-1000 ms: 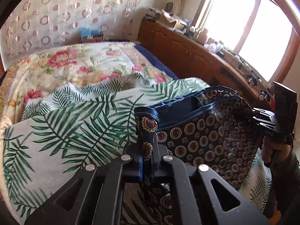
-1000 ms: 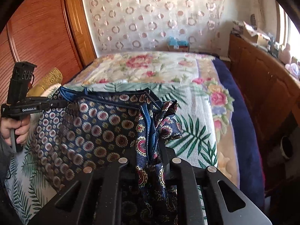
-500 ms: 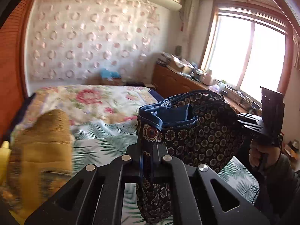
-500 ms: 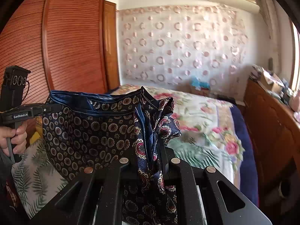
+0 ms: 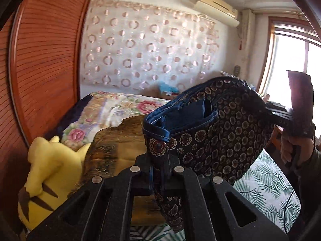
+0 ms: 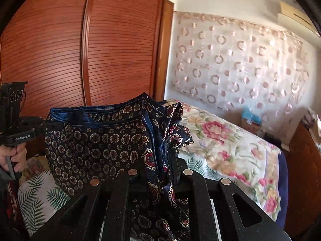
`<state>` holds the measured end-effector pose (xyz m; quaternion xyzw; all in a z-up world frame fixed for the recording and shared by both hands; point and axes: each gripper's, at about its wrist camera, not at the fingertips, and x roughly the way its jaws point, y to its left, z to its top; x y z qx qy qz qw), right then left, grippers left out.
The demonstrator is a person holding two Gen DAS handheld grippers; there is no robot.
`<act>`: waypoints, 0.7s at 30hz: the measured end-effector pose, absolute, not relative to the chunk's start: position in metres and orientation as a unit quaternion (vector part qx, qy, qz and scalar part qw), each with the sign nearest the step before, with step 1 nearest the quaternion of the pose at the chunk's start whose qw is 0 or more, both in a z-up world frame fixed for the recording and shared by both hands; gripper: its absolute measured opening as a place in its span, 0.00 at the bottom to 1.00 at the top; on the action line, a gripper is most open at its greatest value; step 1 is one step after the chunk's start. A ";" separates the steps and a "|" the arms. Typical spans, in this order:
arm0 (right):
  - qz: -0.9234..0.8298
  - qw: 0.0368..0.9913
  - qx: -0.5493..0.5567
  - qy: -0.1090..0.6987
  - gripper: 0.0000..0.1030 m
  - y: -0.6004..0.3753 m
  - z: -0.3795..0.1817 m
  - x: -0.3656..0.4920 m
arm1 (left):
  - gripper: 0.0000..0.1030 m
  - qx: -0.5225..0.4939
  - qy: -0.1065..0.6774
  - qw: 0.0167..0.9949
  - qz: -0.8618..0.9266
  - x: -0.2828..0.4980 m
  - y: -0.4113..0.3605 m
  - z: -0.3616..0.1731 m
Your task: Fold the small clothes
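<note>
A small dark navy garment (image 5: 224,136) with a medallion print and a blue waistband hangs in the air, stretched between both grippers above the bed. My left gripper (image 5: 157,164) is shut on one end of its waistband. My right gripper (image 6: 160,160) is shut on the other end, where the cloth bunches in folds. The garment also shows in the right wrist view (image 6: 96,144). Each gripper shows in the other's view, the right one (image 5: 289,118) and the left one (image 6: 22,132), both hand-held.
The bed below has a palm-leaf sheet (image 5: 266,182) and a floral quilt (image 6: 230,146). A yellow plush toy (image 5: 42,172) and a brown cushion (image 5: 112,146) lie at the head. A reddish wooden wardrobe (image 6: 80,56) stands to the left. A wooden cabinet (image 6: 305,160) runs along the right.
Both grippers have lifted the garment up off the bed and tilted upward; the views now show the wall and wardrobe instead of the sheet. Both grips are unchanged.
</note>
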<state>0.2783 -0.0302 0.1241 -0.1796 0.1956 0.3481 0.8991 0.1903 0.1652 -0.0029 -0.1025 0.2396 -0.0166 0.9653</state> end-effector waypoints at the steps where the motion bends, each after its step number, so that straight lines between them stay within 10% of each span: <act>1: 0.353 0.896 -0.187 0.193 0.13 -0.023 0.123 0.282 | 0.05 -0.105 0.238 0.966 -0.003 0.188 0.168 -0.008; 21: 0.433 0.840 -0.226 0.238 0.15 0.101 0.103 0.393 | 0.05 -0.180 0.271 0.943 0.069 0.148 0.204 -0.070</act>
